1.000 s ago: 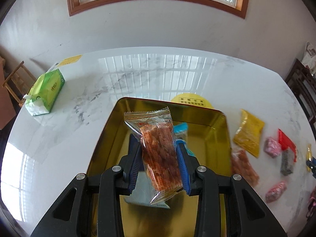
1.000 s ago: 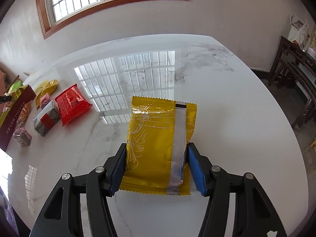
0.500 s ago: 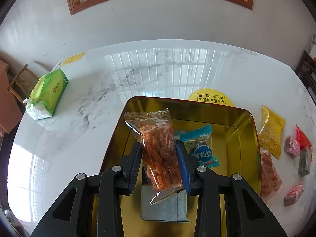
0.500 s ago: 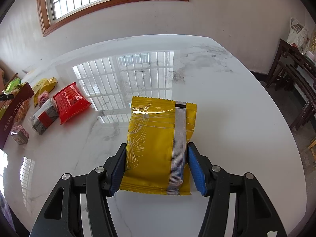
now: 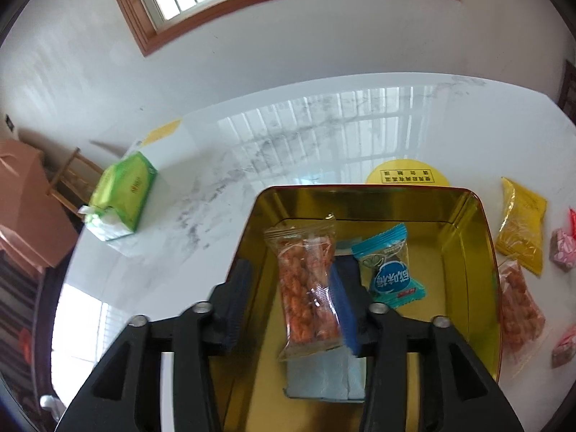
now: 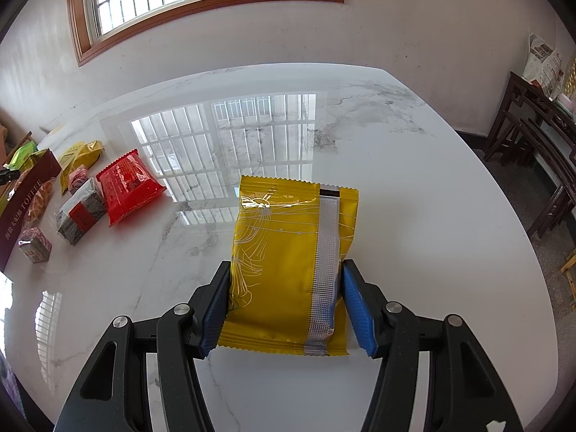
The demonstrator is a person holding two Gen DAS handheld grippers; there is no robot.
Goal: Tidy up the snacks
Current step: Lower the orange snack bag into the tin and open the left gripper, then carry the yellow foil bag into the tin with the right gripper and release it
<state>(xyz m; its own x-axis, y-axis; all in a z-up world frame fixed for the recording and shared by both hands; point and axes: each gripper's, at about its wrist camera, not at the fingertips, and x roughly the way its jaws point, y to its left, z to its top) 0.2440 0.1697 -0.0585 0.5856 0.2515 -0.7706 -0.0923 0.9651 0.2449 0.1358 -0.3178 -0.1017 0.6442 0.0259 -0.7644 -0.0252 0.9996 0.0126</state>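
Three pkts in gold tin [image 5: 471, 237] incl. orange twist pkt [image 5: 306, 288] dropping from opening left gripper [image 5: 291, 306]; right gripper [image 6: 284, 309] clamps yellow pouch [image 6: 288, 262] over table [image 6: 414, 180]; approx. six loose by tin's right edge.

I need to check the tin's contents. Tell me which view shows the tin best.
The left wrist view: the tin fills it, open, with packets inside. The right wrist view shows only its dark red side at the left edge.
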